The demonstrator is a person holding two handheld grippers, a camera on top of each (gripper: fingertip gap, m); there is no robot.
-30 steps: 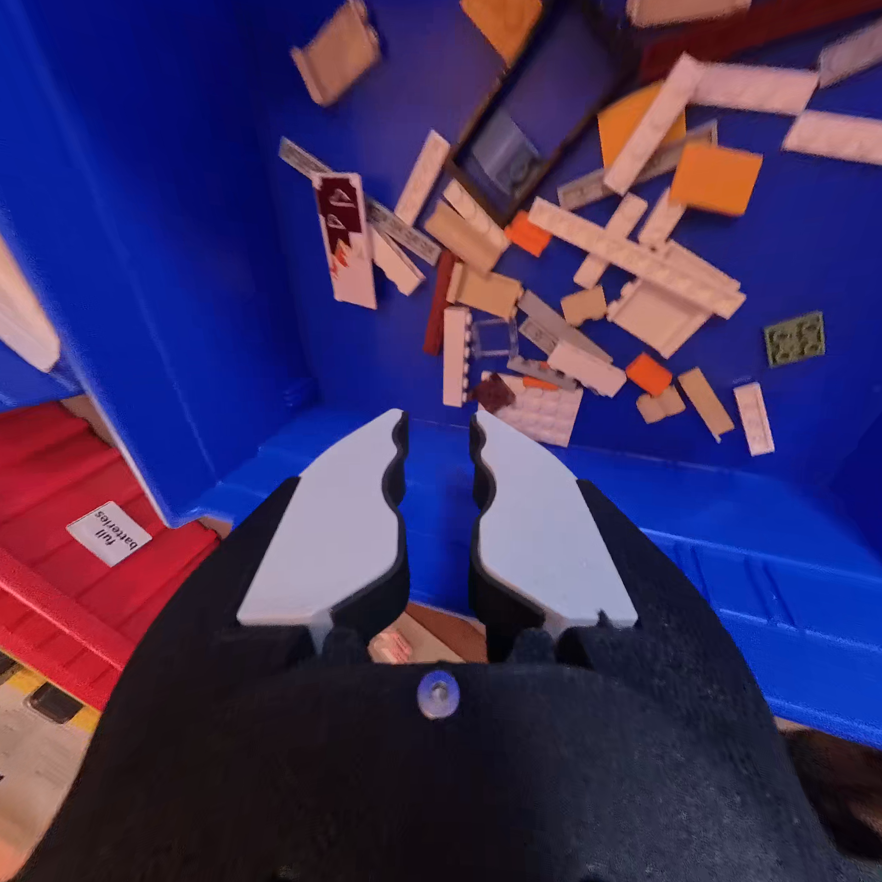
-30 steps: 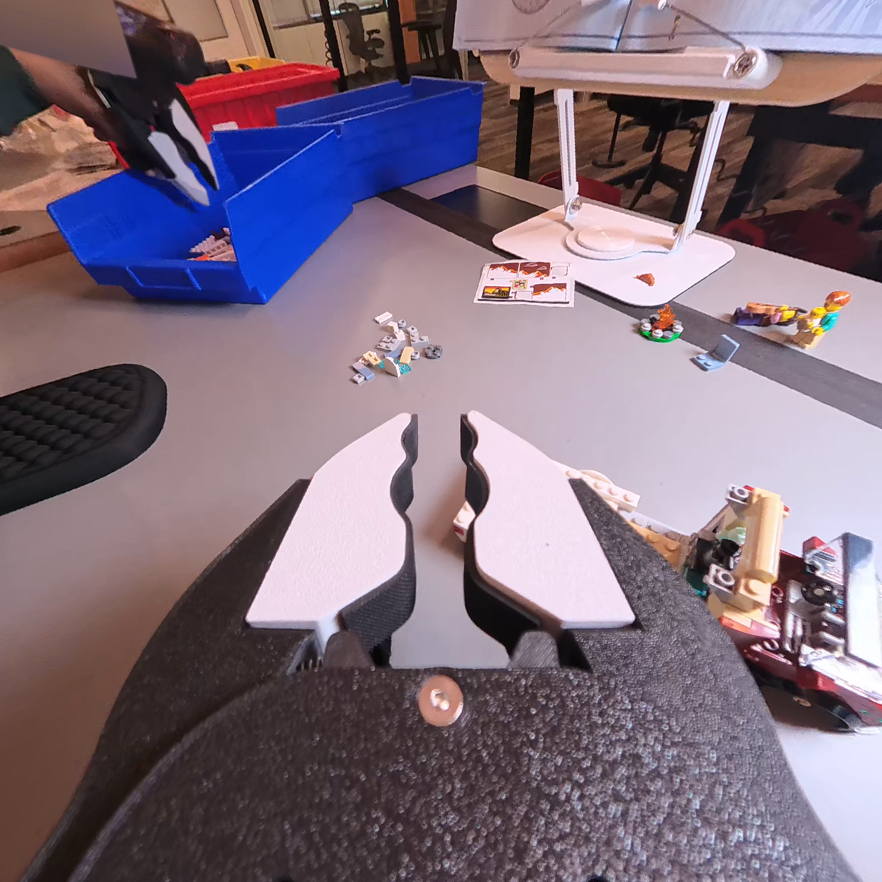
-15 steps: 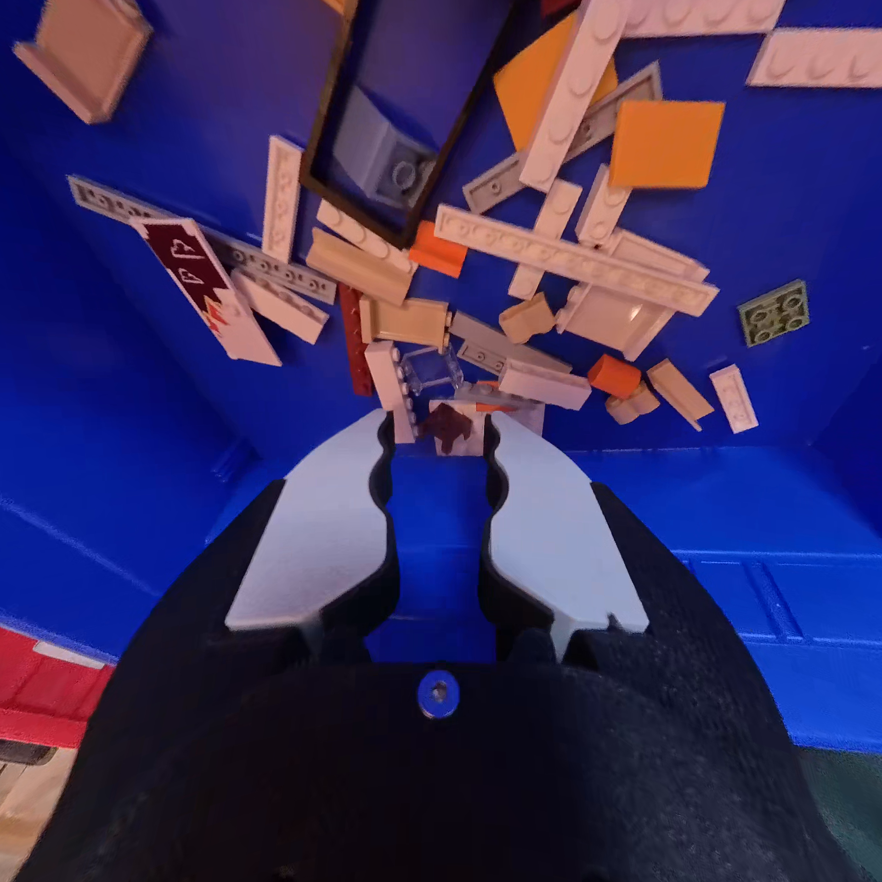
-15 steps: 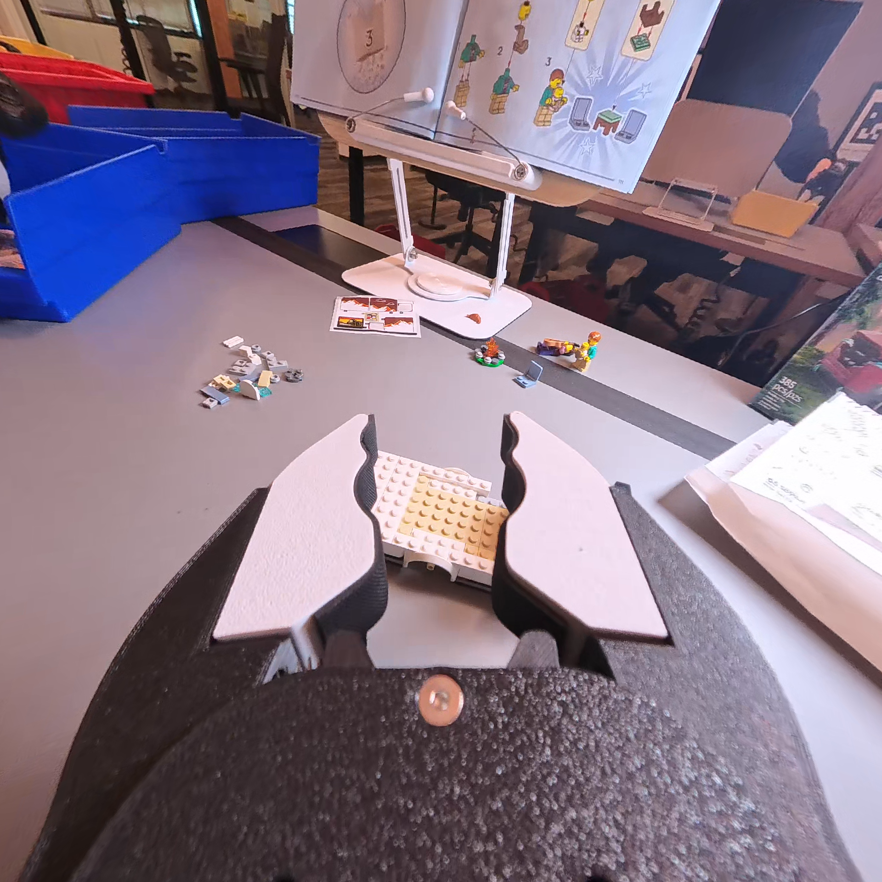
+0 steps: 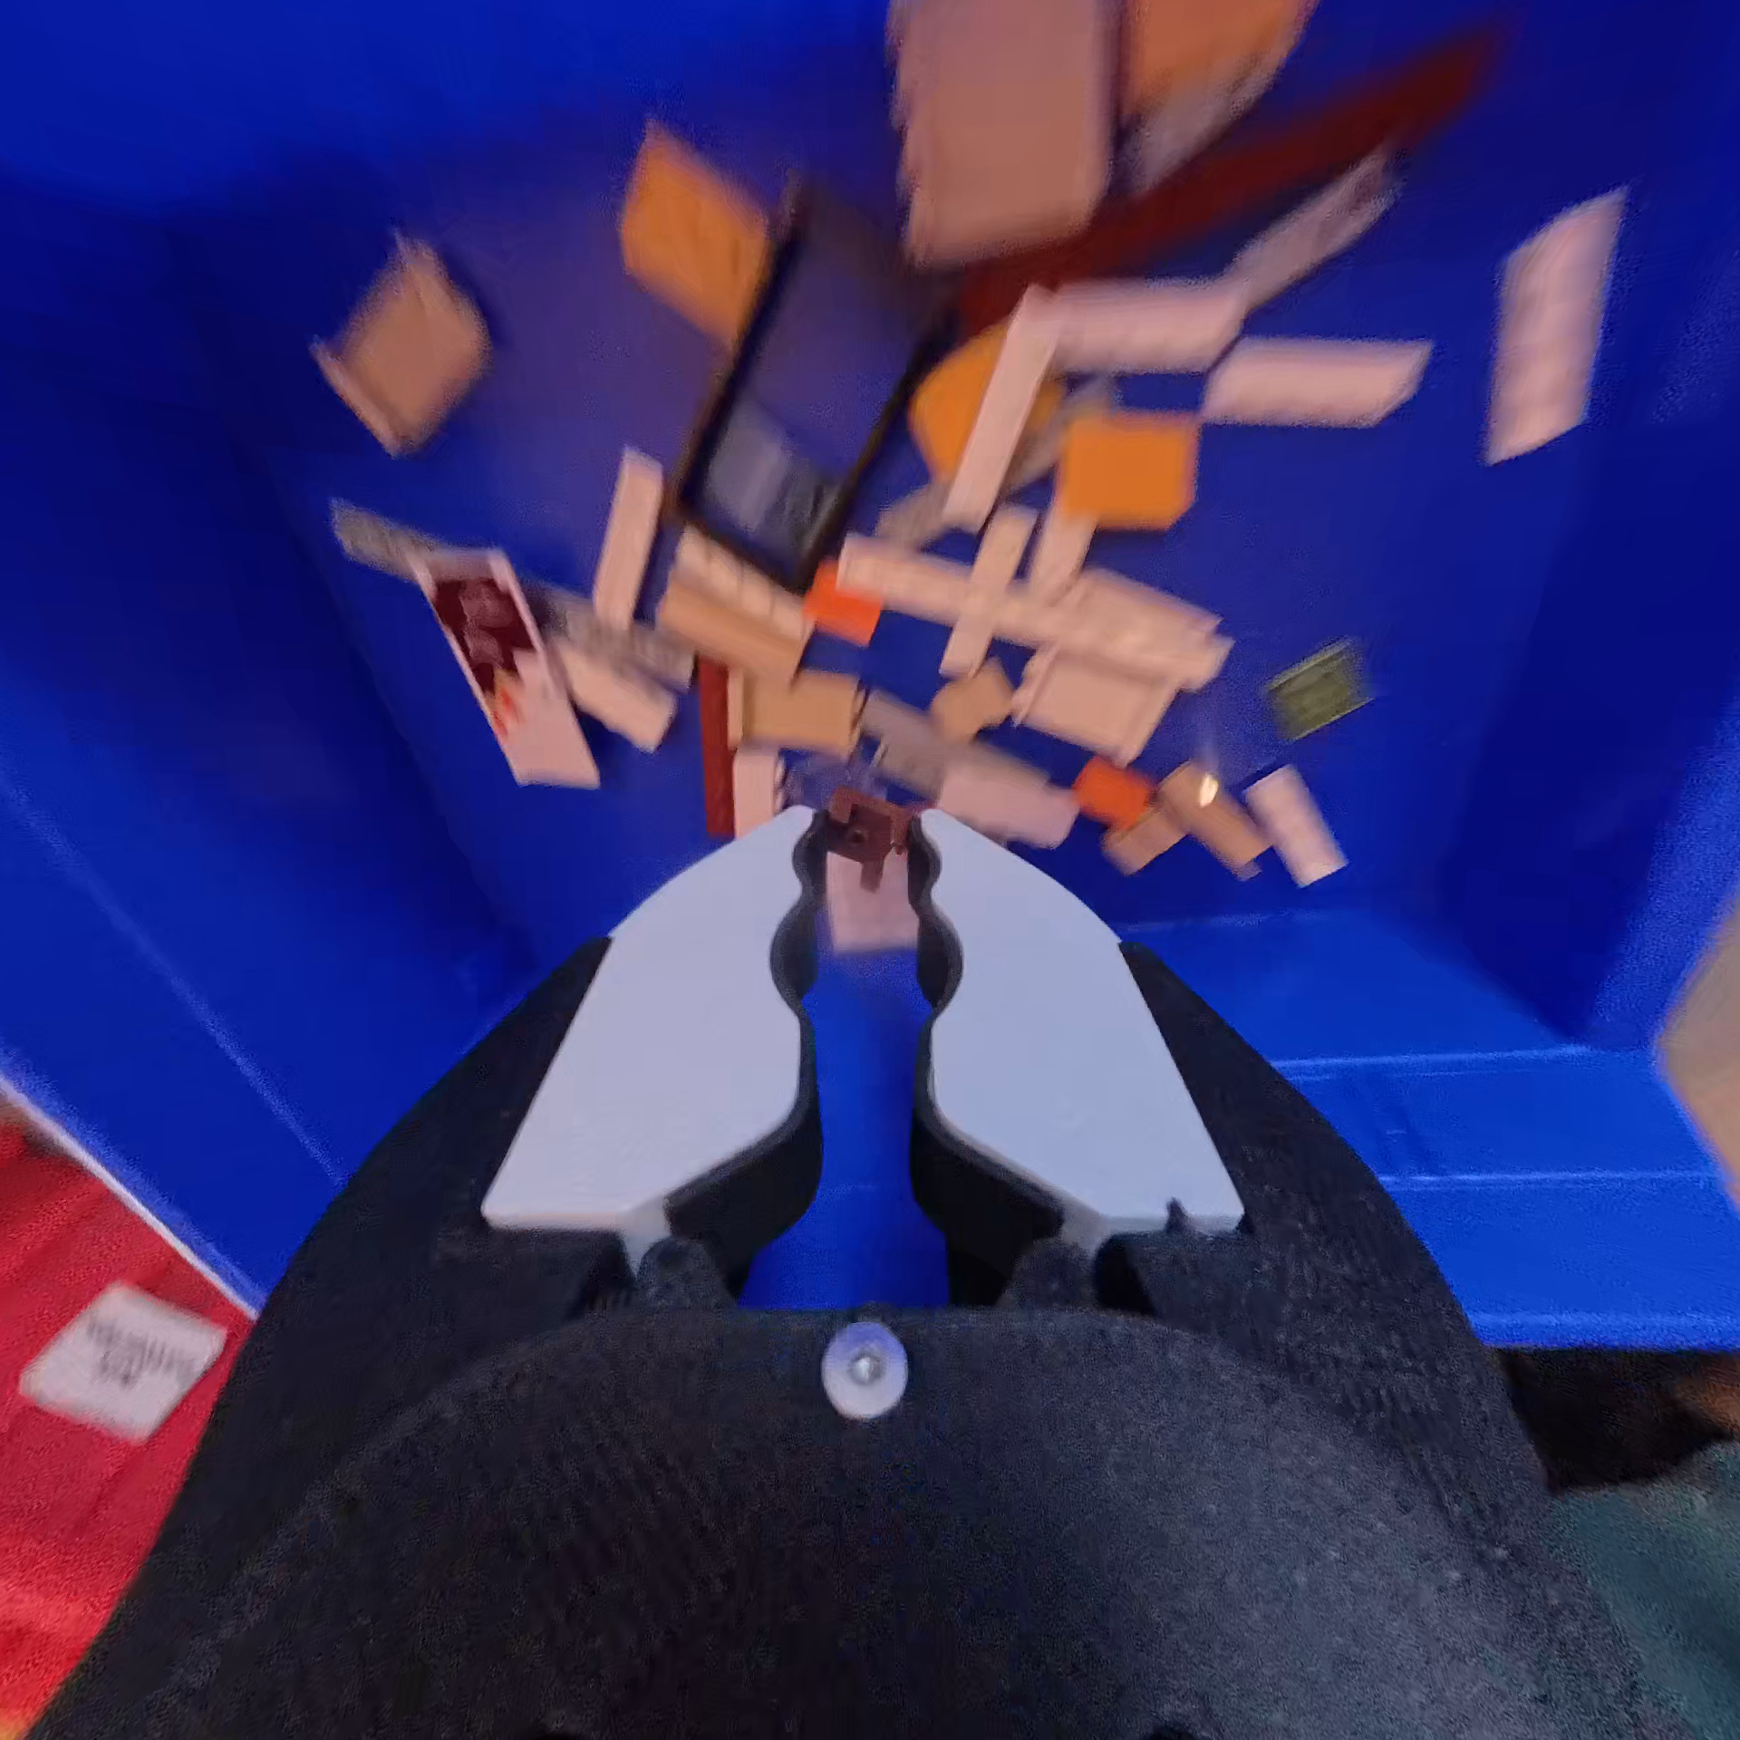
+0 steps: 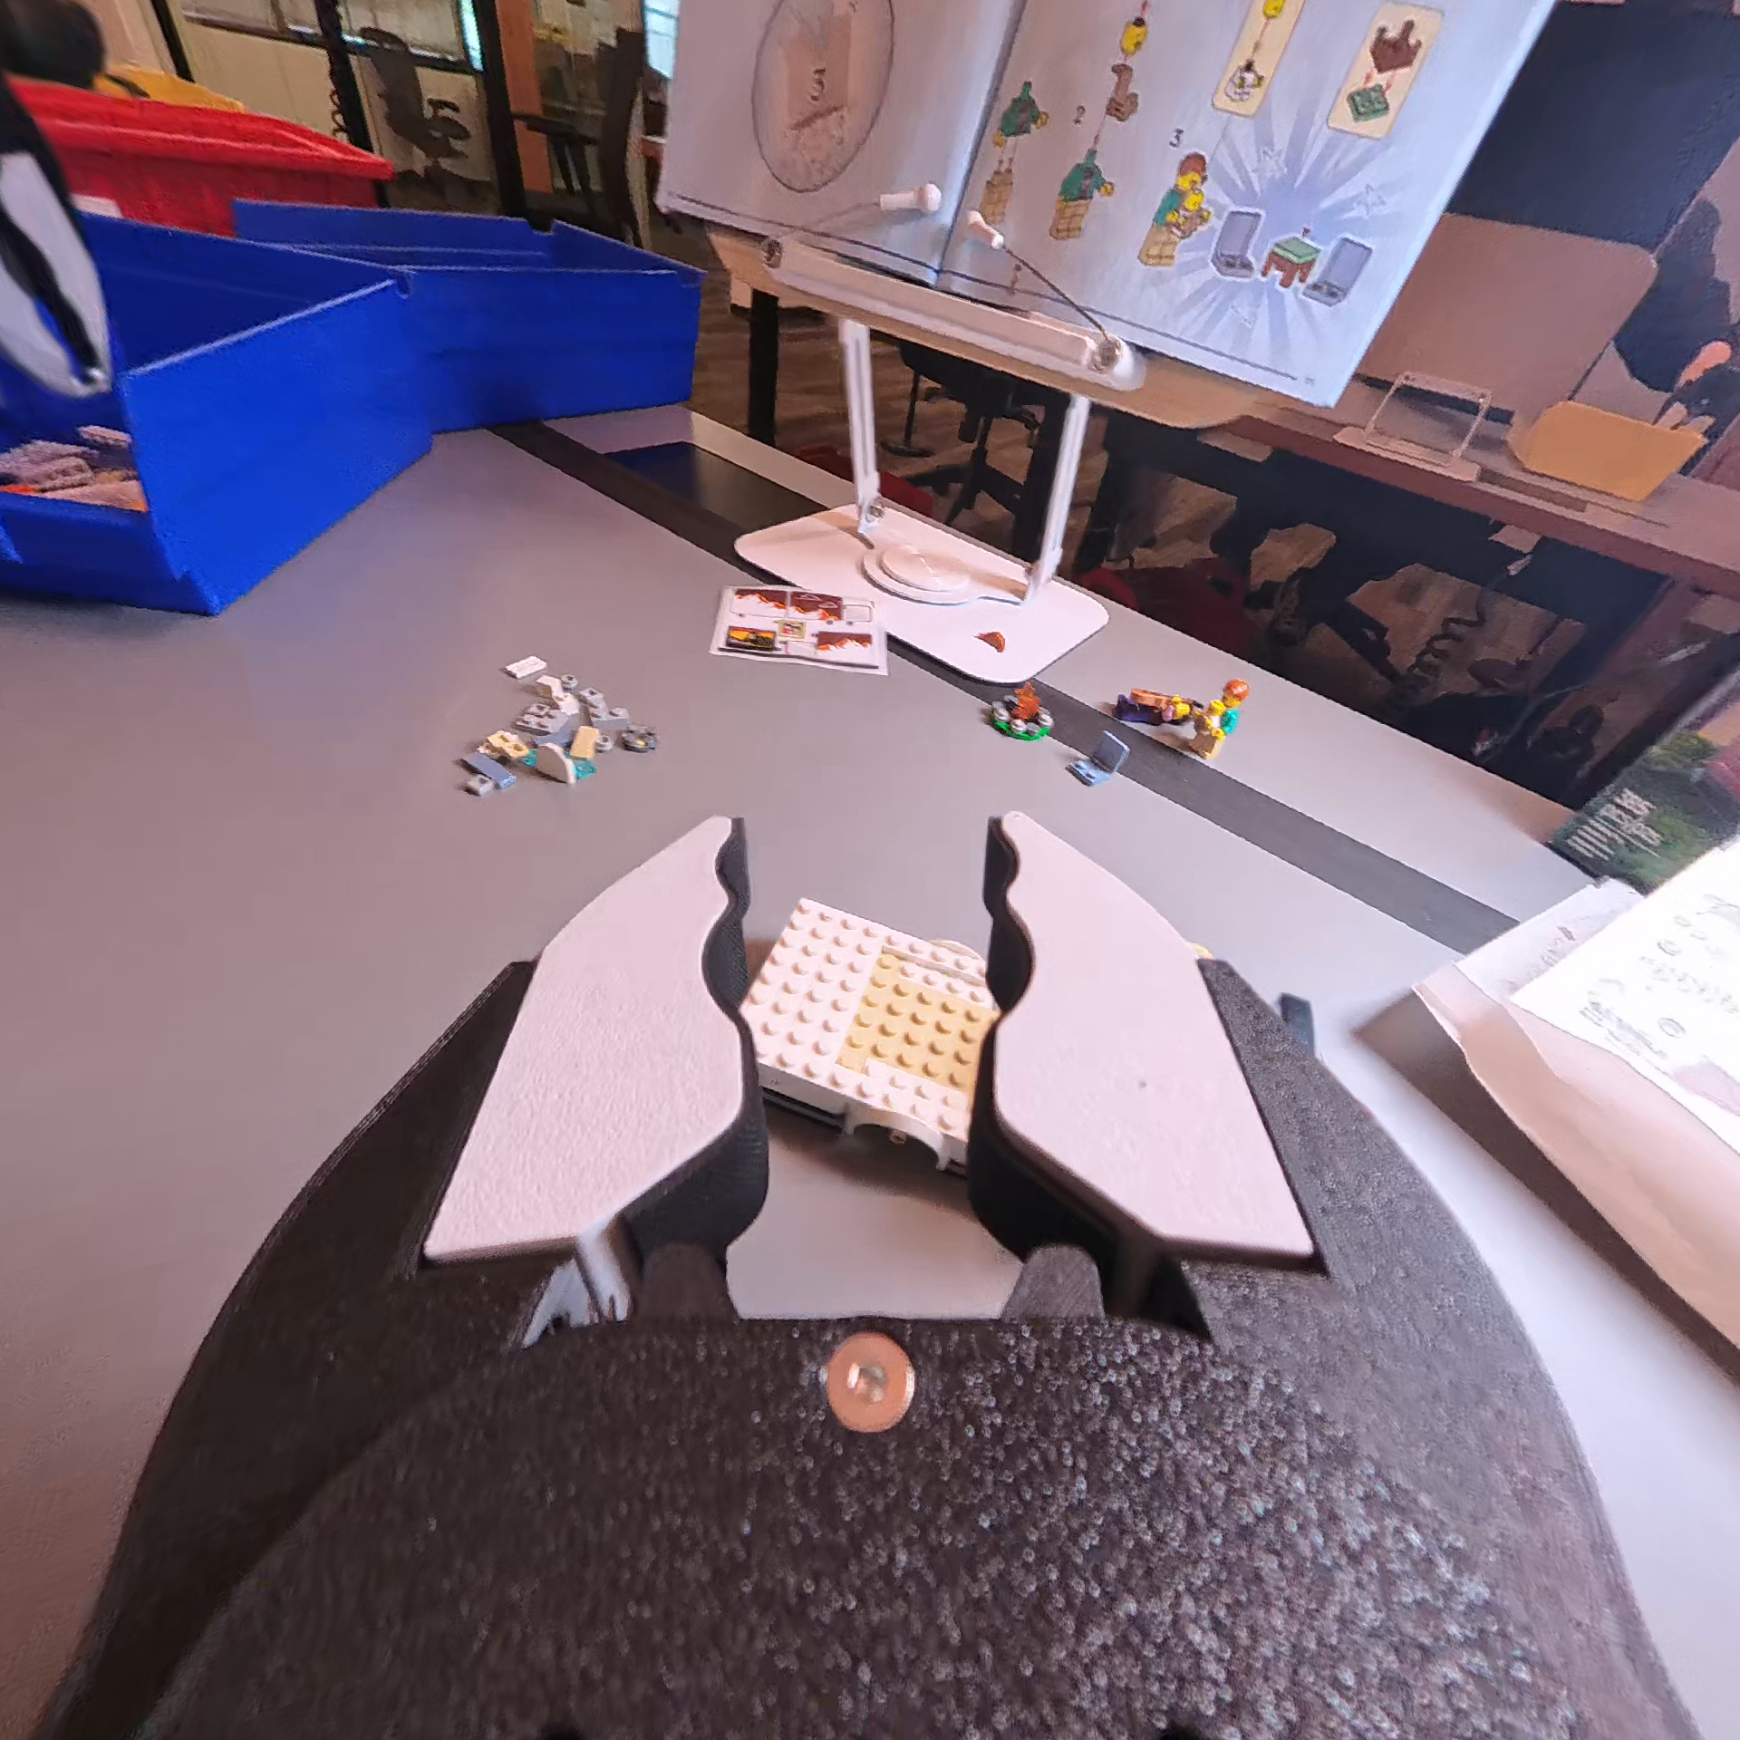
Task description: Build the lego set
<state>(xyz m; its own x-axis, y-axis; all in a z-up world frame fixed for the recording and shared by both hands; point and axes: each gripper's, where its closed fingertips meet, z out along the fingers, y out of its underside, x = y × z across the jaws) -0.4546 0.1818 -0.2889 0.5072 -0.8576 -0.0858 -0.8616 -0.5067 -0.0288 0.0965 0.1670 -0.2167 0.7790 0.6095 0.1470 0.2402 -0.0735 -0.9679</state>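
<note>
In the left wrist view, my left gripper [image 5: 861, 829] is inside a blue bin [image 5: 282, 847], above a blurred scatter of white, tan and orange Lego pieces [image 5: 998, 603]. Its jaws are shut on a small dark red-brown piece [image 5: 859, 838] at the fingertips. In the right wrist view, my right gripper [image 6: 866, 824] is low over the grey table [image 6: 282, 894]. Its jaws are closed on the two sides of a white and tan studded plate assembly [image 6: 847, 998]. The left gripper also shows at the top left of that view [image 6: 47, 282], over the bin.
Blue bins [image 6: 282, 452] and a red bin [image 6: 188, 160] stand at the back left. A small pile of pieces [image 6: 555, 734], a sticker sheet [image 6: 800, 631], an instruction booklet on a white stand [image 6: 1036, 141], a minifigure [image 6: 1219, 720] and papers [image 6: 1648, 1017] are on the table. Left tips to right tips: about 55 cm.
My left gripper dropped into the bin, closed on the dark red-brown piece and pulled back with it. My right gripper moved over the white and tan plate and closed on its sides.
</note>
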